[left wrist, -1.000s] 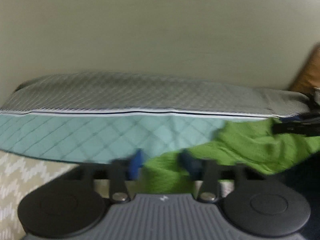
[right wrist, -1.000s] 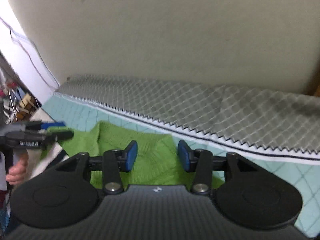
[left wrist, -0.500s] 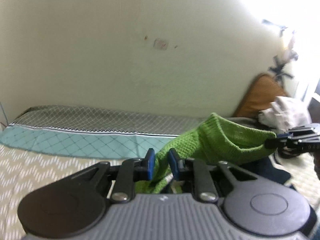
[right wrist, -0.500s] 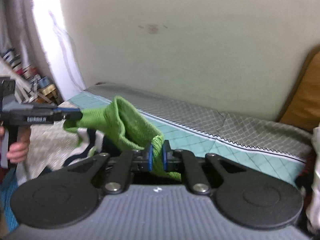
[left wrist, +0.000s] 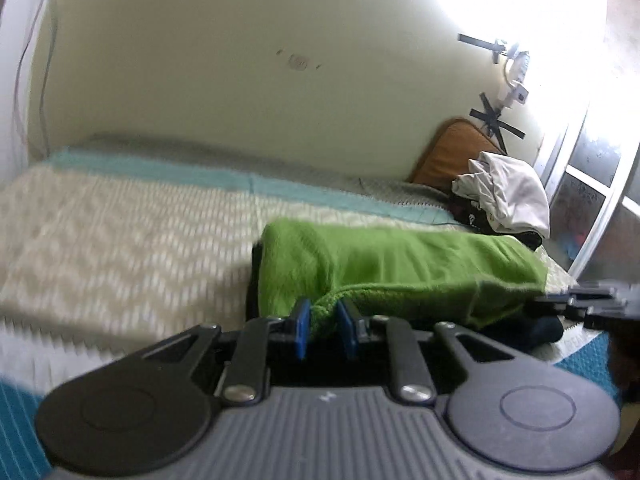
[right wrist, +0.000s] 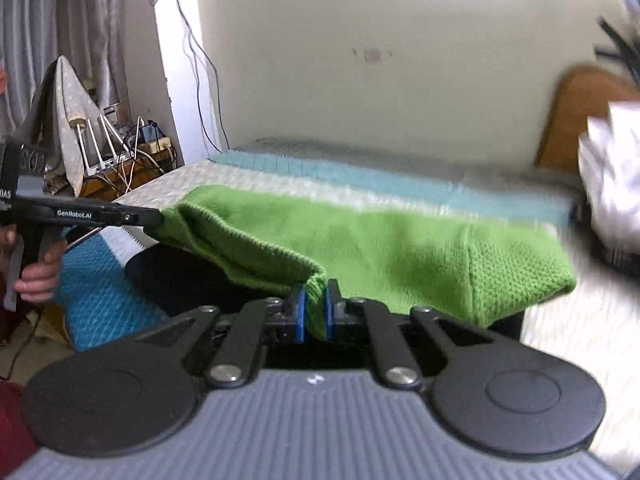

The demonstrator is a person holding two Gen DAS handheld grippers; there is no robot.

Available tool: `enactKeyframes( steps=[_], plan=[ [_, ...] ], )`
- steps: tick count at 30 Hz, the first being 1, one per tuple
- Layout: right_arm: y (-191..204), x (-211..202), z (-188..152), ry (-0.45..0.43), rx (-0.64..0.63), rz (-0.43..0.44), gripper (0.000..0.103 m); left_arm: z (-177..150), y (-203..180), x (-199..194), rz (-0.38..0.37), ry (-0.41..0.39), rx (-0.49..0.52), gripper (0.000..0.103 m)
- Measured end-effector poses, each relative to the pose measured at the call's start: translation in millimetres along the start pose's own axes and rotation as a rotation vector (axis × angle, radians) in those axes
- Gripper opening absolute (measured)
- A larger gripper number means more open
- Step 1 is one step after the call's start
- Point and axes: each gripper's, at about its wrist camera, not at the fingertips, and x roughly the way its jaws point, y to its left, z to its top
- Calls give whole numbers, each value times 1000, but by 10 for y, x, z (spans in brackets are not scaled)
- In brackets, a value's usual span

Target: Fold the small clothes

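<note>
A green knitted garment (left wrist: 400, 264) hangs stretched just above the bed, doubled over lengthwise. My left gripper (left wrist: 323, 326) is shut on one bunched corner of it, the knit pinched between the blue pads (left wrist: 301, 330). In the right wrist view my right gripper (right wrist: 314, 314) is shut on the other corner of the green garment (right wrist: 400, 248). The left gripper (right wrist: 158, 219) reaches in from the left there, held by a hand (right wrist: 36, 276). In the left wrist view the right gripper's tip shows blurred at the right edge.
The bed carries a cream zigzag and teal bedspread (left wrist: 120, 232). A dark garment (right wrist: 180, 276) lies under the green one. White clothes (left wrist: 508, 196) and an orange cushion (left wrist: 452, 152) sit at the head end. Beside the bed stands a cluttered shelf with cables (right wrist: 112, 148).
The right gripper has closed on the green garment. Both grippers have drawn back from the far side of the bed, lifting the garment and stretching it between them.
</note>
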Motion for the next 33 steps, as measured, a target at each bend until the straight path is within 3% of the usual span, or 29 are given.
enactKeyframes(
  steps=[4,5,7,9,10,16,19,20,22,23,24,25,30,33],
  plan=[
    [45,144,-124,25,-14,-45,15,-122,68,74,3,62,-64,24],
    [42,154,-124,28,-20,-38,20,-122,77,78,-6,58,-74,26],
    [43,53,-87,34,-21,12,32,-93,144,-54,1,18,-91,45],
    [-26,-115,-36,12,-11,97,35,-3,229,-184,46,-44,-112,48],
    [-65,-193,1,-12,-11,96,35,59,257,-197,56,-56,-124,48],
    [-417,-108,427,-101,62,-178,35,464,219,257,-7,-12,-147,58],
    [-696,7,508,-122,151,-313,40,521,112,663,32,62,-129,55],
    [-797,48,512,-114,190,-343,47,525,126,763,30,92,-141,53],
    [-1037,85,451,-69,281,-351,52,539,136,922,29,135,-153,31],
    [-1159,104,402,-30,340,-330,51,544,144,976,31,152,-154,24],
    [-1237,123,350,6,393,-297,29,556,164,1014,29,166,-157,15],
    [-1261,116,312,21,429,-265,15,567,187,1033,31,173,-161,14],
    [-944,-213,304,-67,365,-257,10,668,255,1095,70,189,-117,15],
    [-914,-27,158,5,294,-331,12,614,235,1217,109,207,-83,22]
  ],
)
